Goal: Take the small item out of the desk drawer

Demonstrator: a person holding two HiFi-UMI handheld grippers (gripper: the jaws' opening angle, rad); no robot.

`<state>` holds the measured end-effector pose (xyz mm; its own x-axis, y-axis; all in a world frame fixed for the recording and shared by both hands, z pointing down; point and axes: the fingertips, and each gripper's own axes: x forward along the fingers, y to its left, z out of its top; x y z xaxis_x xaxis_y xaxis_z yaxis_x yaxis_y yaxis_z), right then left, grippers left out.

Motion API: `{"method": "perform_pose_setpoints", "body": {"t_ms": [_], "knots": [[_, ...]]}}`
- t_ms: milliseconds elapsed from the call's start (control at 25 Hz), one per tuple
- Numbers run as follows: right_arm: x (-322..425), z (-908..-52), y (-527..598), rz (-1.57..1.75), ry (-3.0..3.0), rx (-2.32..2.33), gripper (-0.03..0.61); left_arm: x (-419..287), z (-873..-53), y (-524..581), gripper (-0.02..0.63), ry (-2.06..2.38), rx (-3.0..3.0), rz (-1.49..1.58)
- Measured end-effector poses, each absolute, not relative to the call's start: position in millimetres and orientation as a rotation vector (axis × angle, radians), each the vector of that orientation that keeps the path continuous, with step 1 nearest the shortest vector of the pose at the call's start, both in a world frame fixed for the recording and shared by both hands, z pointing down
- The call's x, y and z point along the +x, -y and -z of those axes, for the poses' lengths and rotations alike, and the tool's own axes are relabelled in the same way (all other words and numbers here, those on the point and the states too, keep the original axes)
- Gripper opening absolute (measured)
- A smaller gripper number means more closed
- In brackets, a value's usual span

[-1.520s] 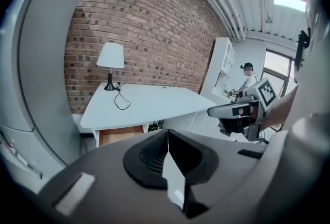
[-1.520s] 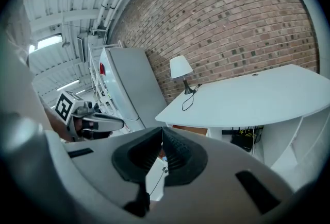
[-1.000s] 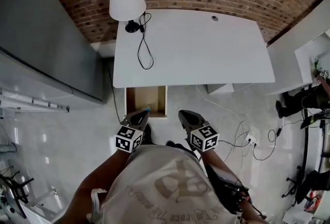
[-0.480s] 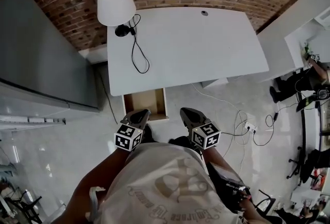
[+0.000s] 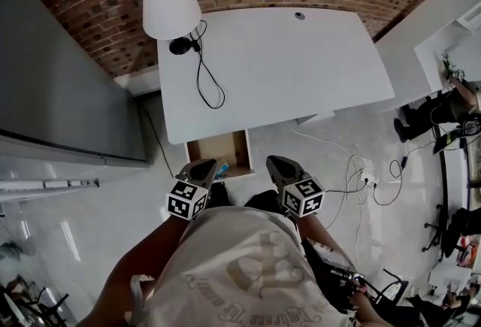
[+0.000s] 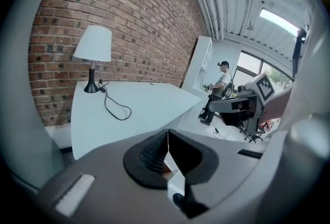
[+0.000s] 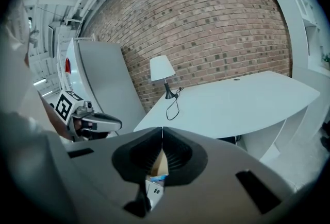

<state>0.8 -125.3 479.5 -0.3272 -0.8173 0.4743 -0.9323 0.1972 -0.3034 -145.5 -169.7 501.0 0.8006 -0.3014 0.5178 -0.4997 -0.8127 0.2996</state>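
1. The drawer was seen pulled out from under the left front of the white desk. The small item, a white thing with a blue edge, lay at its near end, not yet lifted
2. The left gripper was held just above the drawer's near edge, its jaws shut tip to tip with nothing between them. The right gripper was held beside the drawer, likewise closed and empty
3. A descent with shut jaws was judged likely to push the item deeper or press it against the drawer floor, since nothing could be taken between closed pads
4. A knock on the drawer front was judged possible, the left gripper being so close above it, and the drawer might be slid partly shut
5. The item looked thin, so a slip from the pads was judged a risk if it were pinched only by its edge
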Motion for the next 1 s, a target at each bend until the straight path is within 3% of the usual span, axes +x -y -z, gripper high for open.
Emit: {"method": "perform_pose_setpoints", "body": {"t_ms": [240,1000], "knots": [[-10,-489,126,-0.826,2.257,1.648,0.006,-162,-519,169,0.008,0.623,2.512,-0.677],[8,-526,131,-0.897,2.293,1.491,0.006,-122,-544,165,0.008,0.601,2.482,-0.822]]}}
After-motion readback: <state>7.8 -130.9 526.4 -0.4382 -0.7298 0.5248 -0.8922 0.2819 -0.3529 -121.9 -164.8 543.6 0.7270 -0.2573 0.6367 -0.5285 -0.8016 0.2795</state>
